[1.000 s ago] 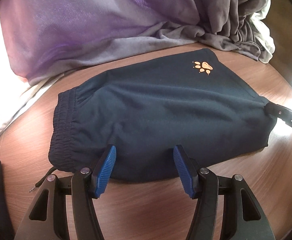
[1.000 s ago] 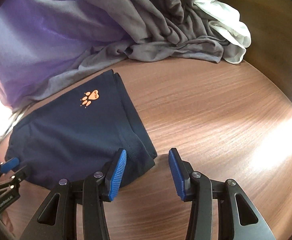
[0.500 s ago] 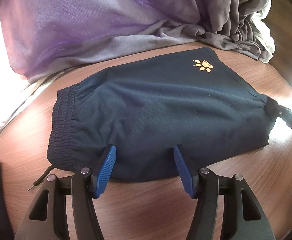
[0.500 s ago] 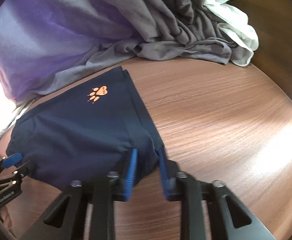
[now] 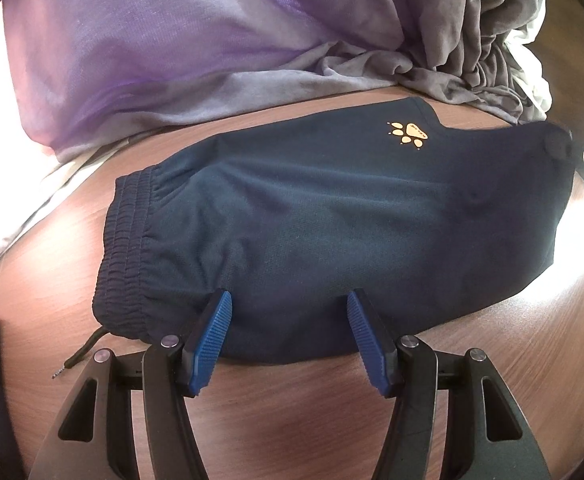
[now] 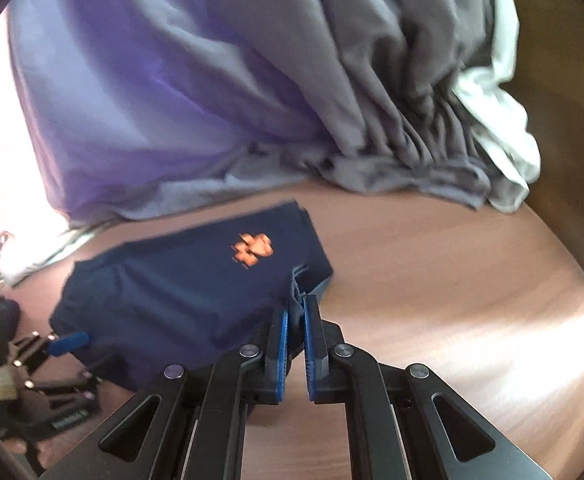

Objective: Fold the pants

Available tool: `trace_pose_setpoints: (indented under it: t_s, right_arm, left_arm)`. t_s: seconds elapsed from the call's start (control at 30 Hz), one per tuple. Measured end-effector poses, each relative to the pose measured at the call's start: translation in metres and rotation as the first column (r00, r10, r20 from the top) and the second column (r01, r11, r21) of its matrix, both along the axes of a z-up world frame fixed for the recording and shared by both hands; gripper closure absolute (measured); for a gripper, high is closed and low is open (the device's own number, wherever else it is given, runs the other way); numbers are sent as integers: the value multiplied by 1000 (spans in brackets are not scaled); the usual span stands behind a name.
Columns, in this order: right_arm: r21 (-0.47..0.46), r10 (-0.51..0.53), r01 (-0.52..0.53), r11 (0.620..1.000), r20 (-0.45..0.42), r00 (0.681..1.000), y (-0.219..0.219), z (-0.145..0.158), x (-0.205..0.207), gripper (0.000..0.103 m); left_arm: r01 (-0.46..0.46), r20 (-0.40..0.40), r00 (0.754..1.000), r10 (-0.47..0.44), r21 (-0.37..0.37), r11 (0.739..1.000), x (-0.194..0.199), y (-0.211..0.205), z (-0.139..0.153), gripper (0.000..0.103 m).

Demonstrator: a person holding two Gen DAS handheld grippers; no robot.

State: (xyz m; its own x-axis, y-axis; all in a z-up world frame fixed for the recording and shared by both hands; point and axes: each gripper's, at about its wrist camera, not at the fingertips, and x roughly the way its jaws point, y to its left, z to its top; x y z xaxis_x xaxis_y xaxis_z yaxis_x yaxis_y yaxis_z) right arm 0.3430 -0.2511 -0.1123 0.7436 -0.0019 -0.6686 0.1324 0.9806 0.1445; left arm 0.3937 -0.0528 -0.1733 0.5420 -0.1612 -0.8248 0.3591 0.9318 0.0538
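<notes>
Dark navy pants (image 5: 332,232) with an orange paw print lie folded on the wooden table, elastic waistband at the left. They also show in the right wrist view (image 6: 179,292). My left gripper (image 5: 287,328) is open, its blue pads straddling the near edge of the pants. My right gripper (image 6: 296,316) is shut on the hem end of the pants and holds that corner lifted off the table. The lifted hem shows at the far right of the left wrist view (image 5: 556,144).
A heap of purple and grey cloth (image 5: 211,48) lies along the back of the table, with white cloth (image 6: 504,136) at its right end. A drawstring (image 5: 79,354) trails from the waistband. Bare wooden table (image 6: 452,280) lies to the right of the pants.
My right gripper has closed on the hem end of the pants and raised it up and toward the waistband. My left gripper has stayed open at the near edge.
</notes>
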Motion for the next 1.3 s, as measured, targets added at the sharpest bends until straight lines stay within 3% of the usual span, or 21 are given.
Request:
trace_pose_setpoints:
  t_s: [0.23, 0.33, 0.43, 0.5, 0.57, 0.67, 0.8, 0.9, 1.03, 1.2, 1.3]
  right_arm:
    - [5, 148, -150, 989, 93, 985, 46, 25, 15, 95]
    - [-15, 228, -228, 974, 129, 965, 71, 31, 22, 95]
    - [-40, 307, -304, 952, 151, 940, 95, 35, 28, 95]
    - [-58, 349, -344, 937, 155, 924, 108, 35, 30, 95]
    - [-72, 382, -376, 924, 155, 911, 121, 35, 33, 95]
    - [-90, 420, -410, 907, 154, 894, 135, 32, 36, 95]
    - [-95, 470, -461, 882, 150, 870, 152, 30, 41, 95]
    - [-86, 525, -518, 851, 153, 838, 167, 28, 44, 95]
    - [-55, 617, -616, 786, 154, 772, 189, 23, 47, 96]
    - [-25, 694, -700, 714, 156, 703, 209, 18, 48, 96]
    - [9, 718, -726, 688, 136, 683, 214, 13, 54, 96]
  left_arm:
    - [-36, 2, 999, 36, -60, 998, -1, 9, 3, 44]
    - [-62, 60, 996, 69, -108, 992, -10, 21, 23, 44]
    - [-105, 110, 987, 117, -107, 989, -9, 43, 35, 44]
    - [-135, 121, 982, 147, -104, 985, -2, 60, 36, 48]
    - [-159, 96, 981, 169, -108, 981, 9, 78, 29, 67]
    - [-155, 46, 986, 163, -151, 976, 19, 92, 16, 70]
    - [-132, 58, 988, 142, -150, 980, 20, 94, 12, 70]
    - [-123, 56, 989, 133, -166, 979, 18, 97, 13, 70]
    - [-118, 45, 990, 130, -218, 969, 19, 106, 13, 70]
    - [-100, 68, 991, 118, -222, 970, 15, 107, 12, 70]
    - [-99, 69, 991, 117, -224, 970, 15, 106, 12, 70]
